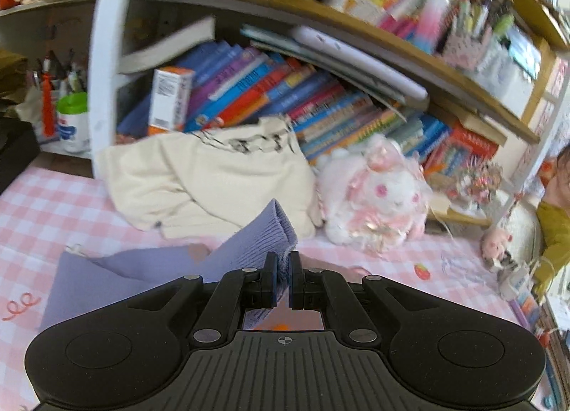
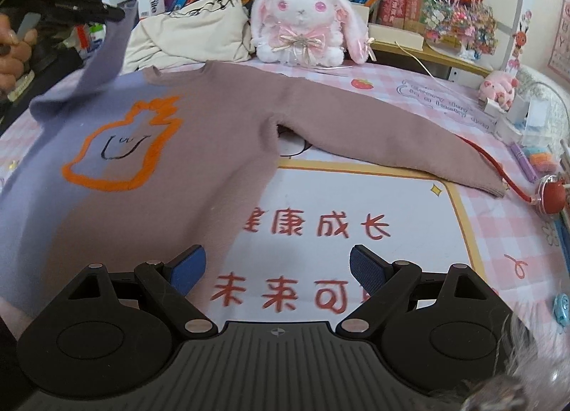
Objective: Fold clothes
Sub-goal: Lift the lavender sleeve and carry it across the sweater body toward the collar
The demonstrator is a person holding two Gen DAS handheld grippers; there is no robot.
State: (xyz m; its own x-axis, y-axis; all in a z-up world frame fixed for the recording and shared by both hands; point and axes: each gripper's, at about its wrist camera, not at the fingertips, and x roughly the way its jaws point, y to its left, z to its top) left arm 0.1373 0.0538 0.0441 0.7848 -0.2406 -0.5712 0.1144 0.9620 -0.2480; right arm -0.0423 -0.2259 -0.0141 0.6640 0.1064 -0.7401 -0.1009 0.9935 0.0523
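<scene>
A sweater (image 2: 199, 147), lavender on one half and mauve-brown on the other with an orange outline drawing, lies spread on the pink checked table cover. Its mauve sleeve (image 2: 392, 133) stretches out to the right. My left gripper (image 1: 283, 265) is shut on the ribbed cuff of the lavender sleeve (image 1: 256, 236) and holds it lifted off the table; the right wrist view shows that sleeve (image 2: 107, 54) hanging up at the upper left below a hand (image 2: 14, 51). My right gripper (image 2: 278, 268) is open with nothing between its fingers, over the table mat beside the sweater's hem.
A cream bag (image 1: 199, 175) and a white-pink plush rabbit (image 2: 302, 19) sit at the back against bookshelves (image 1: 285, 90). A red-cord toy (image 2: 548, 197), pens and a small pink plush (image 2: 498, 86) crowd the right edge. A person (image 1: 555, 218) is at the far right.
</scene>
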